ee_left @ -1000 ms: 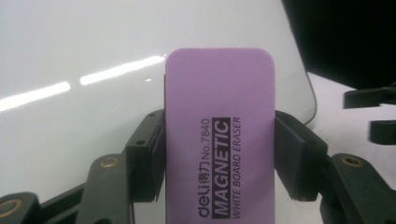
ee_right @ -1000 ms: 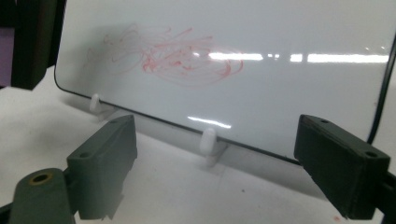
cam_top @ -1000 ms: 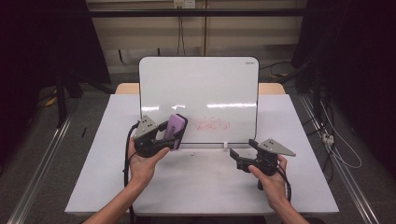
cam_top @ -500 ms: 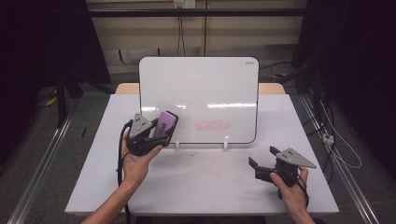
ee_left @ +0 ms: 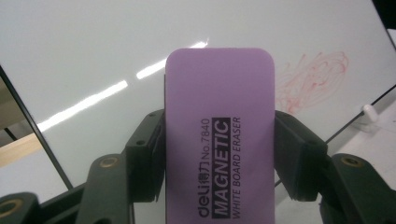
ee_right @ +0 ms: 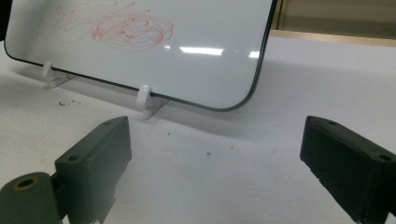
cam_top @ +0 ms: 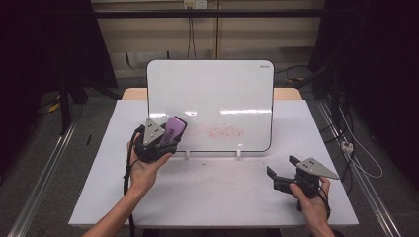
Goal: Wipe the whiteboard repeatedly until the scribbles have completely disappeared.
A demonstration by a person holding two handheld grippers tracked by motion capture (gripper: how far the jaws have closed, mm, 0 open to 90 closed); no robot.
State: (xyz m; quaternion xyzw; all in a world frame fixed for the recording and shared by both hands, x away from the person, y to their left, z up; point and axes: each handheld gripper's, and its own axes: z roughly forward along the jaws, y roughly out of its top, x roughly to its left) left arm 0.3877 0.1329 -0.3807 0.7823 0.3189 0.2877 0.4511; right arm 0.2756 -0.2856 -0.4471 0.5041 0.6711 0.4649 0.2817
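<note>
High view shows your right gripper [cam_top: 280, 173] has just drawn back from the whiteboard [cam_top: 210, 89], jaws opening empty, while your left gripper [cam_top: 160, 143] clamps the purple eraser [cam_top: 173, 130] near the red scribble [cam_top: 222, 131], ready to wipe.

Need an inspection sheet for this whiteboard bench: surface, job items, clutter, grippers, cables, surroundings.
Surface: white table, bare apart from the board.
Job's things: whiteboard upright on two white clip feet, red scribble low on it; purple eraser facing the board.
Clutter: small dark crumbs near a foot.
Grippers: left gripper shut on the eraser; right gripper open, nothing between its jaws, at the table's right front.
Cables: black cable trails from the left gripper.
Surroundings: dark frame, floor rails, wires on the floor at right.
</note>
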